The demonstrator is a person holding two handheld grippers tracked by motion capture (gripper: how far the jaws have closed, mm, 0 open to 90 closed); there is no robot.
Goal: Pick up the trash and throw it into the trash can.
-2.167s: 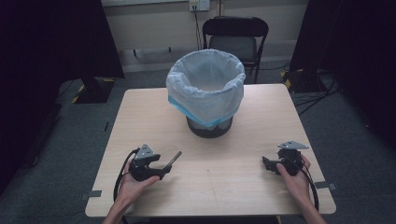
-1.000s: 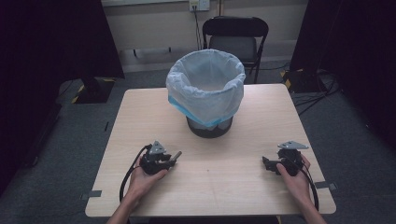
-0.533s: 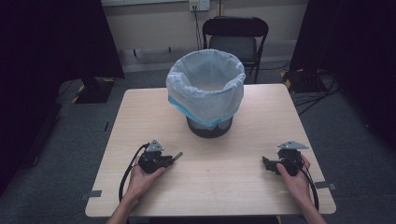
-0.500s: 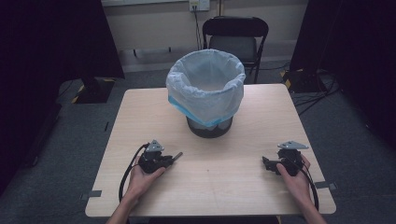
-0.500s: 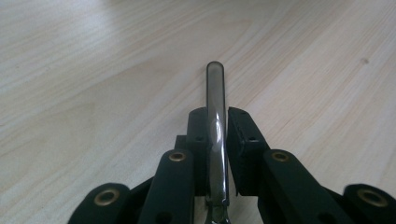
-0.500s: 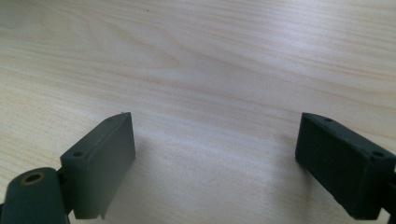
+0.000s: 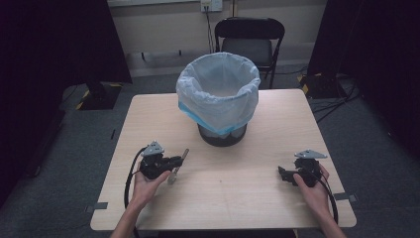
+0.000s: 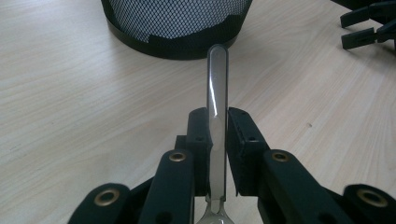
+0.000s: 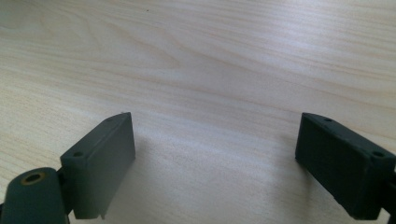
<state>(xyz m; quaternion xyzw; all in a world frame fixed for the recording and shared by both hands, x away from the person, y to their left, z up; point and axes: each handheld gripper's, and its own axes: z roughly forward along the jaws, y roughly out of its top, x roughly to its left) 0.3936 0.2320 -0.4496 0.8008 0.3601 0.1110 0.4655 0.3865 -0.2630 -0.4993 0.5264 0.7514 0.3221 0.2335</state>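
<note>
Lined bin [image 7: 218, 94] (contents unseen); left hand-held gripper [image 8: 215, 126] clamps spoon [image 8: 217, 93].

My view, room inventory: one pale wood table [image 7: 277, 114]; one black folding chair [image 7: 250, 42] behind it; grey carpet floor [image 7: 376, 163]; black curtains [image 7: 54, 44] left and right; beige wall [image 7: 158, 25] with socket [image 7: 207, 5]; cables [image 7: 341, 99] at right.

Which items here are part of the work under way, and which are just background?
In use:
- spoon, clamped in the left gripper
- lined bin, straight ahead of the spoon
- table

Idle or background:
- right gripper, open with nothing between its jaws
- folding chair behind the table
</note>
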